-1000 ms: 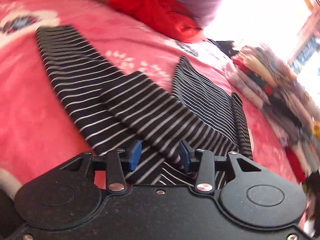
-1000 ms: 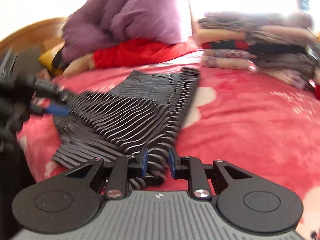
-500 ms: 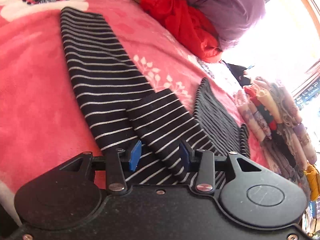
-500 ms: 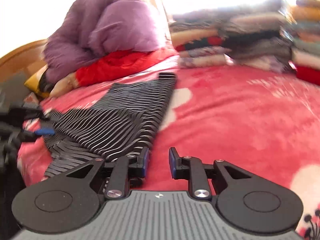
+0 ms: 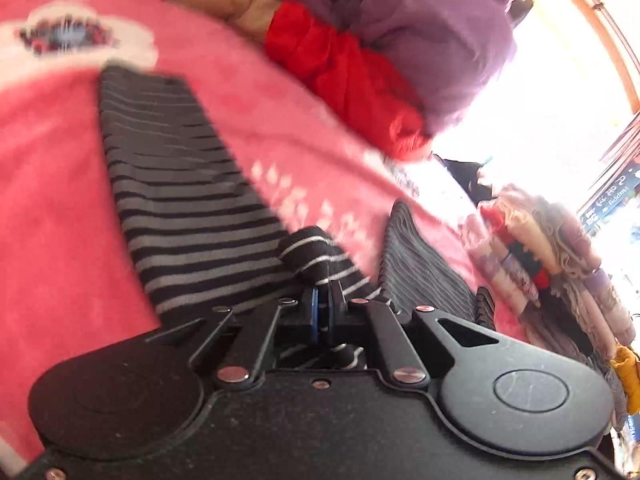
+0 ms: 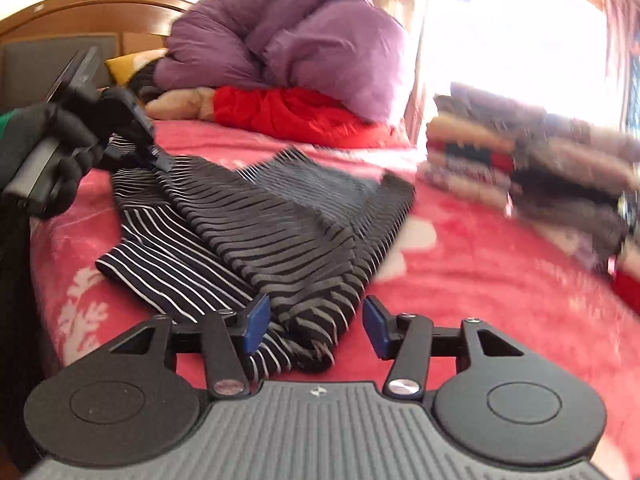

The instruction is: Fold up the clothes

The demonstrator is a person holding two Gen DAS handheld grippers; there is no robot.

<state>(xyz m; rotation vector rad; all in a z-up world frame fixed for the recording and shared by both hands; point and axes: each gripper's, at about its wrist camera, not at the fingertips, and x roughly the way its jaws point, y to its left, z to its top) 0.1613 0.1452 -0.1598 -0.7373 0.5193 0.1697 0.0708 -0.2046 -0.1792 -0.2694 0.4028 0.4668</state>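
Note:
A black garment with white stripes [image 6: 280,232] lies spread on the pink bed blanket [image 6: 500,280]. In the left wrist view my left gripper [image 5: 322,312] is shut on a bunched fold of the striped garment [image 5: 316,256], while a long striped part [image 5: 176,184] stretches away to the upper left. In the right wrist view the left gripper [image 6: 154,156] shows at the far left, pinching the garment's far edge. My right gripper [image 6: 316,324] is open, its blue pads [image 6: 256,322] on either side of the garment's near bunched end.
A purple duvet [image 6: 288,44] and a red cloth [image 6: 292,114] lie at the head of the bed by a wooden headboard [image 6: 72,12]. A stack of folded clothes [image 6: 532,160] stands on the right. A bright window is behind it.
My left gripper has shut on a fold of the striped garment and lifted it. My right gripper has opened wider and moved back over the garment's near end.

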